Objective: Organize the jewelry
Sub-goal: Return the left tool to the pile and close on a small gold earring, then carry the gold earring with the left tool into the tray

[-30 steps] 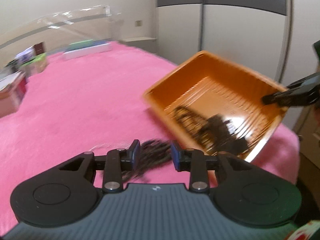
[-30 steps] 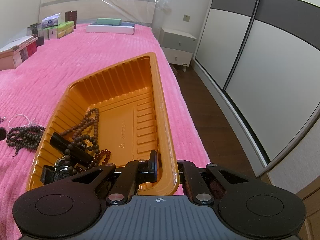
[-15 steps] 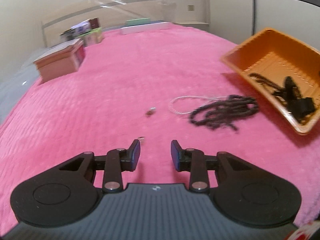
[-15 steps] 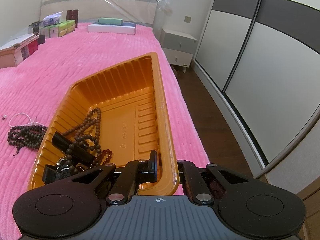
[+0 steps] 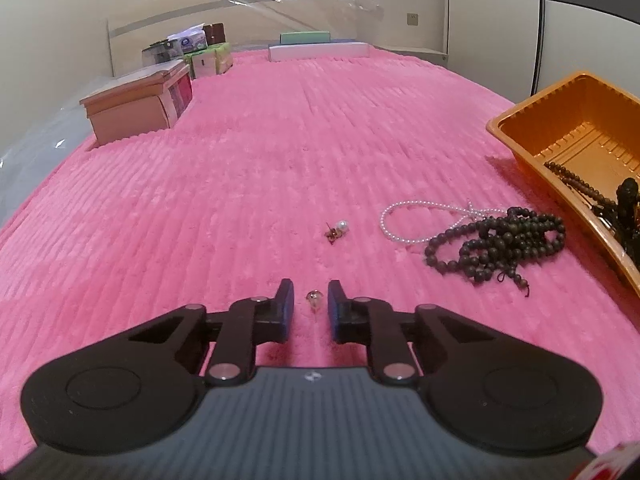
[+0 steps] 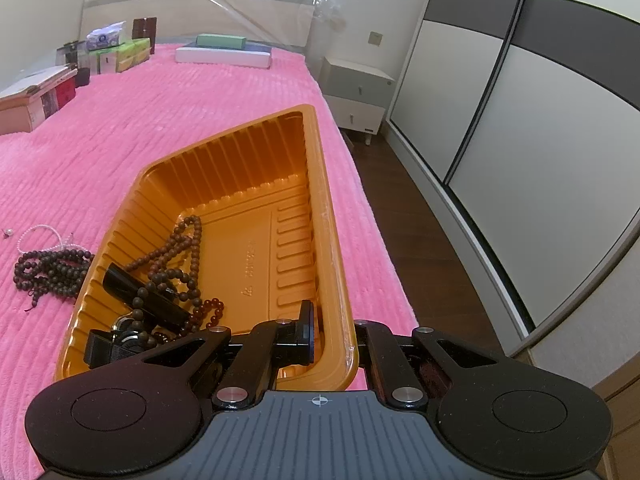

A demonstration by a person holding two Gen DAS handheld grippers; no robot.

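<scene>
Bed with pink ribbed blanket (image 5: 248, 184), jewelry scattered toward its right side. Left claw (image 5: 310, 305): lowered to the blanket, jaws closing, a small clear-and-gold earring (image 5: 314, 299) lying between the fingers with a gap on either side, pads not yet on it. Second earring with a white pearl (image 5: 337, 229) lies on the blanket a little farther ahead. White pearl bracelet (image 5: 416, 220) next, its loop touching a heap of dark wooden beads (image 5: 498, 242) just beside the orange tray (image 5: 516, 136). Right claw (image 6: 334, 340): pressed together on the tray's near right rim, one finger inside the wall, the other outside. Tray contents, gathered at its near left corner: a string of brown beads (image 6: 180, 250), a black clip (image 6: 140, 294), further small dark pieces too tangled to tell. Far end of bed: a wooden box (image 5: 136, 100), tissue packs (image 5: 208, 58), a long white box (image 5: 318, 51). Beyond the bed: a nightstand (image 6: 354, 94) and a wardrobe (image 6: 520, 128) with sliding doors
</scene>
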